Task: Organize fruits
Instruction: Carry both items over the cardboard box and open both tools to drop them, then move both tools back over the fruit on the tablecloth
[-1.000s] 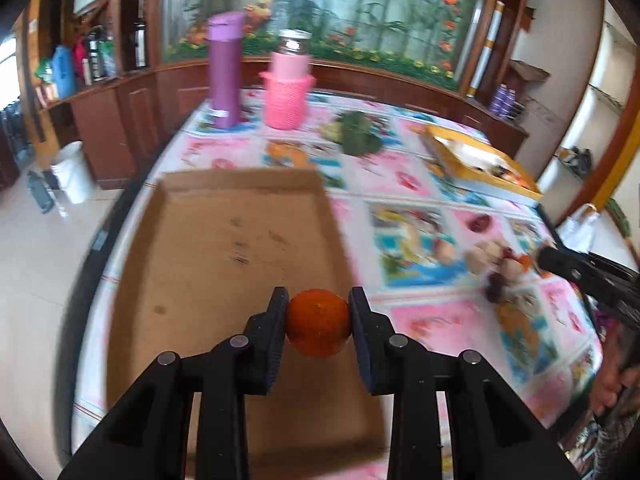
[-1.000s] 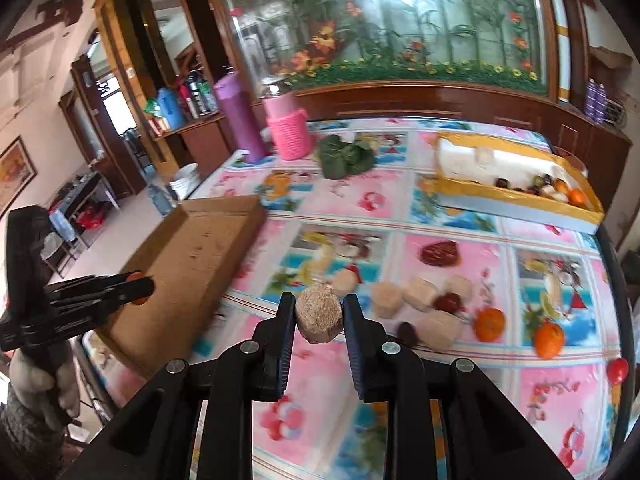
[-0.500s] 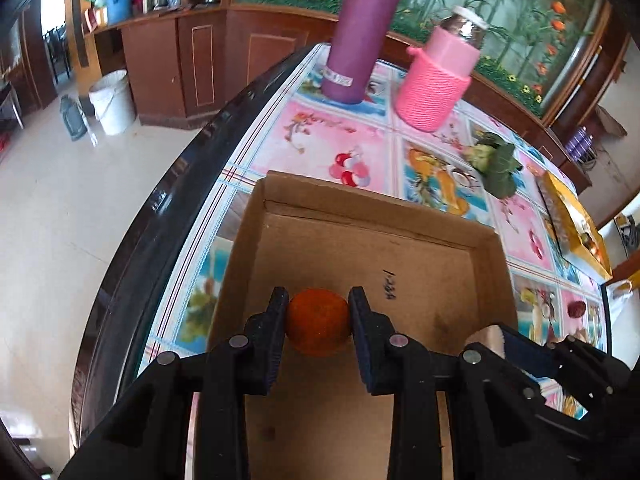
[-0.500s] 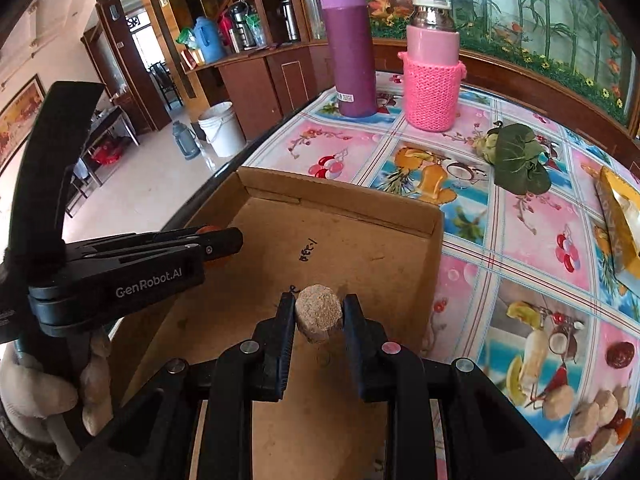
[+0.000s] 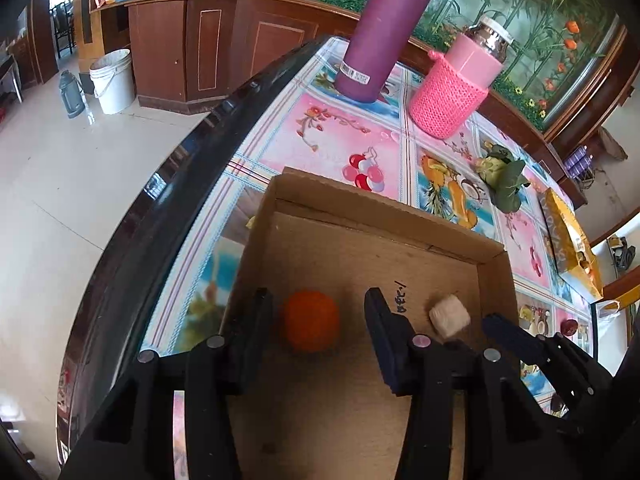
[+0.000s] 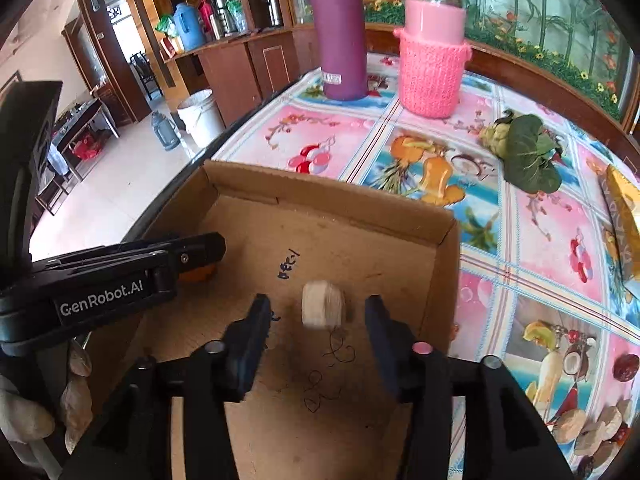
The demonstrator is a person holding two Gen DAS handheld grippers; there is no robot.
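Hovering over the cardboard box (image 5: 492, 258), the left gripper (image 5: 318, 320) has just been opening its jaws, and the orange fruit (image 5: 310, 320) lies loose between them on the box floor. The right gripper (image 6: 316, 314) has likewise been opening; the pale beige piece (image 6: 323, 309) sits free between its parted jaws.

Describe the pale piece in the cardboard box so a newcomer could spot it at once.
Find the shallow cardboard box at the table's edge, in front of the purple bottle. Only two things lie inside: an orange fruit and the pale chunk. The chunk is the blocky, cream-coloured one, near the pen scribbles.
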